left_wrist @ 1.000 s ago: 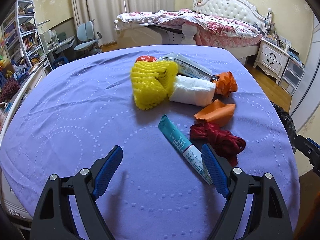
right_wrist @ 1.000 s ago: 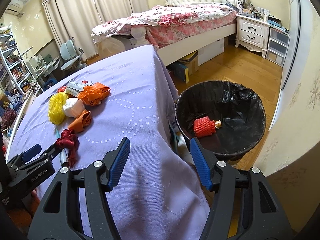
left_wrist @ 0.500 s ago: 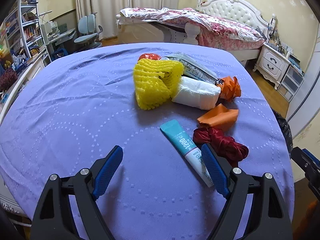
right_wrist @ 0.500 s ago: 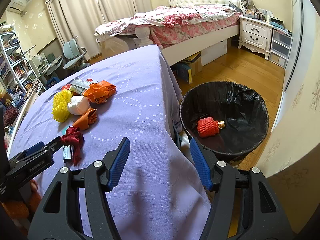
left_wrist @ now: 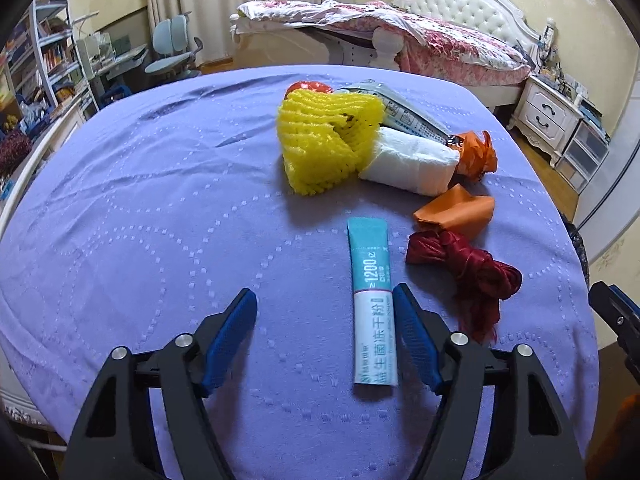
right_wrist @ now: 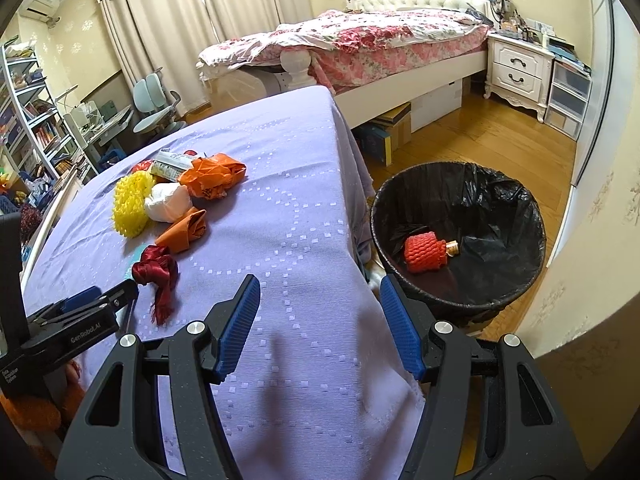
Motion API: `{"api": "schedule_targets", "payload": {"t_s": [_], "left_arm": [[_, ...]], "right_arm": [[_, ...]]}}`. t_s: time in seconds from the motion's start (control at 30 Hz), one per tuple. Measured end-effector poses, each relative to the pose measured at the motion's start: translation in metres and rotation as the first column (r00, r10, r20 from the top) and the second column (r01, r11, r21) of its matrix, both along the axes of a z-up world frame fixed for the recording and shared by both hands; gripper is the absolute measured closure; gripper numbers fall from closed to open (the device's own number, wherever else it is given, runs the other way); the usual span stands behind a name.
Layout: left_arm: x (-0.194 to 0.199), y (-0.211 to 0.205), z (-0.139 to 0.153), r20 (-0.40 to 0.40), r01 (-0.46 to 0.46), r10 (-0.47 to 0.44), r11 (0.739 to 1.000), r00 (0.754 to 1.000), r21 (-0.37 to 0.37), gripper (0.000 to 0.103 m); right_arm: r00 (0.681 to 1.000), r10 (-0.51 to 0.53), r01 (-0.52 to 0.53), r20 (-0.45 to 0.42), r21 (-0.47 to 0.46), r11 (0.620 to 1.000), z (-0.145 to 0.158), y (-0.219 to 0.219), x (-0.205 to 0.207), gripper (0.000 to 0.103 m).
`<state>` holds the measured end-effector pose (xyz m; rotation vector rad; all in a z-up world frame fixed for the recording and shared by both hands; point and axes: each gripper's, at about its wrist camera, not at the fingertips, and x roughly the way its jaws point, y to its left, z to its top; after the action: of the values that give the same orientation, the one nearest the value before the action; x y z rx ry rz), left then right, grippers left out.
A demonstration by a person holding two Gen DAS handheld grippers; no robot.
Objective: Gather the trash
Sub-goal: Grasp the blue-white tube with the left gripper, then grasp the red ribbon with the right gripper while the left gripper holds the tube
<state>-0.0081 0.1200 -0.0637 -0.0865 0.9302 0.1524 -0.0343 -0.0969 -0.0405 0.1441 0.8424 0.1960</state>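
Only the left wrist view shows the teal and white sachet (left_wrist: 373, 304) lying flat on the purple tablecloth (left_wrist: 160, 216), between the wide-spread fingers of the left gripper (left_wrist: 325, 330), near the right one. Only the right wrist view shows the bin (right_wrist: 516, 200) beside the table, holding a red foam net (right_wrist: 424, 252). The right gripper (right_wrist: 320, 324) hangs wide and empty over the table edge.

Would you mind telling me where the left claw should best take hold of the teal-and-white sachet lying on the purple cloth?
Grip the sachet across its narrow width near the white lower half, coming straight down from above. It lies flat on the tablecloth, its long axis running away from the left claw, whose open fingers already straddle it. That probably also keeps clear of the red ribbon bundle to its right.
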Motion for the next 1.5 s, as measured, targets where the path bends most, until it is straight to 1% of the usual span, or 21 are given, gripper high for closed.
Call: {"api": "schedule_targets", "payload": {"t_s": [0.07, 0.13, 0.17, 0.23, 0.27, 0.3, 0.4, 0.47, 0.7, 0.83, 1.03, 1.1, 1.17, 1.2, 1.23, 1.27, 1.3, 1.5], "left_arm": [[0.001, -0.004, 0.0, 0.009, 0.03, -0.03, 0.999, 1.0, 0.017, 0.044], [0.001, -0.008, 0.0, 0.02, 0.055, -0.055, 0.998, 0.998, 0.026, 0.06], [0.0, -0.01, 0.001, 0.026, 0.069, -0.07, 0.997, 0.997, 0.031, 0.065], [-0.001, -0.013, 0.001, 0.032, 0.091, -0.092, 0.995, 0.995, 0.044, 0.078], [-0.002, -0.014, 0.001, 0.036, 0.097, -0.099, 0.994, 0.994, 0.049, 0.081], [-0.002, -0.013, 0.001, 0.038, 0.101, -0.102, 0.994, 0.994, 0.046, 0.081], [-0.005, -0.004, 0.002, 0.049, 0.102, -0.102, 0.995, 0.994, -0.006, 0.086], [-0.007, 0.004, 0.003, 0.052, 0.087, -0.086, 0.996, 0.995, -0.022, 0.086], [-0.02, 0.031, 0.012, 0.091, 0.028, -0.026, 0.999, 0.995, -0.019, 0.087], [-0.022, 0.045, 0.016, 0.107, -0.002, 0.004, 1.0, 0.994, -0.015, 0.087], [-0.022, 0.065, 0.016, 0.116, -0.04, 0.045, 0.998, 0.992, -0.042, 0.087], [-0.022, 0.069, 0.016, 0.118, -0.046, 0.051, 0.998, 0.992, -0.043, 0.087], [-0.024, 0.071, 0.014, 0.12, -0.047, 0.051, 0.998, 0.991, -0.039, 0.087], [-0.024, 0.071, 0.013, 0.12, -0.046, 0.051, 0.998, 0.991, -0.037, 0.087], [-0.024, 0.072, 0.013, 0.122, -0.046, 0.05, 0.998, 0.991, -0.036, 0.087], [-0.025, 0.072, 0.012, 0.123, -0.045, 0.049, 0.998, 0.991, -0.037, 0.087], [-0.025, 0.072, 0.012, 0.122, -0.043, 0.048, 0.998, 0.991, -0.039, 0.087], [-0.027, 0.071, 0.012, 0.122, -0.036, 0.042, 0.998, 0.992, -0.053, 0.087]], "right_arm": [[1.0, 0.004, -0.004, -0.001, -0.004, 1.0, -0.001, 0.001, 0.0, 0.042], [1.0, 0.005, -0.005, -0.001, -0.006, 1.0, 0.0, 0.003, 0.0, 0.042], [1.0, 0.005, -0.005, 0.0, -0.008, 1.0, 0.0, 0.003, 0.0, 0.042], [1.0, 0.006, -0.006, 0.001, -0.008, 1.0, 0.0, 0.004, 0.0, 0.042], [1.0, 0.006, -0.006, 0.0, -0.008, 1.0, 0.0, 0.004, 0.0, 0.042], [1.0, 0.009, -0.009, 0.0, -0.01, 1.0, 0.0, 0.005, 0.0, 0.042], [1.0, 0.019, -0.019, -0.001, -0.015, 1.0, 0.001, 0.008, 0.0, 0.042], [0.999, 0.034, -0.034, 0.003, -0.022, 0.999, 0.002, 0.014, -0.001, 0.042], [0.994, 0.106, -0.105, 0.017, -0.03, 0.994, 0.009, 0.042, -0.002, 0.042], [0.986, 0.167, -0.166, 0.024, -0.037, 0.985, 0.013, 0.065, -0.001, 0.042], [0.967, 0.254, -0.251, 0.029, -0.072, 0.965, 0.012, 0.104, 0.003, 0.042], [0.96, 0.278, -0.275, 0.027, -0.085, 0.958, 0.009, 0.115, 0.007, 0.046], [0.953, 0.301, -0.298, 0.016, -0.103, 0.949, 0.006, 0.127, 0.011, 0.055], [0.952, 0.307, -0.304, 0.012, -0.107, 0.947, 0.006, 0.129, 0.011, 0.058], [0.949, 0.315, -0.312, 0.003, -0.115, 0.943, 0.003, 0.134, 0.014, 0.066], [0.948, 0.318, -0.316, -0.001, -0.121, 0.941, 0.003, 0.135, 0.013, 0.071], [0.946, 0.325, -0.324, -0.008, -0.124, 0.938, 0.001, 0.137, 0.013, 0.079], [0.942, 0.335, -0.331, 0.013, -0.127, 0.935, 0.006, 0.134, 0.003, 0.08]]}}
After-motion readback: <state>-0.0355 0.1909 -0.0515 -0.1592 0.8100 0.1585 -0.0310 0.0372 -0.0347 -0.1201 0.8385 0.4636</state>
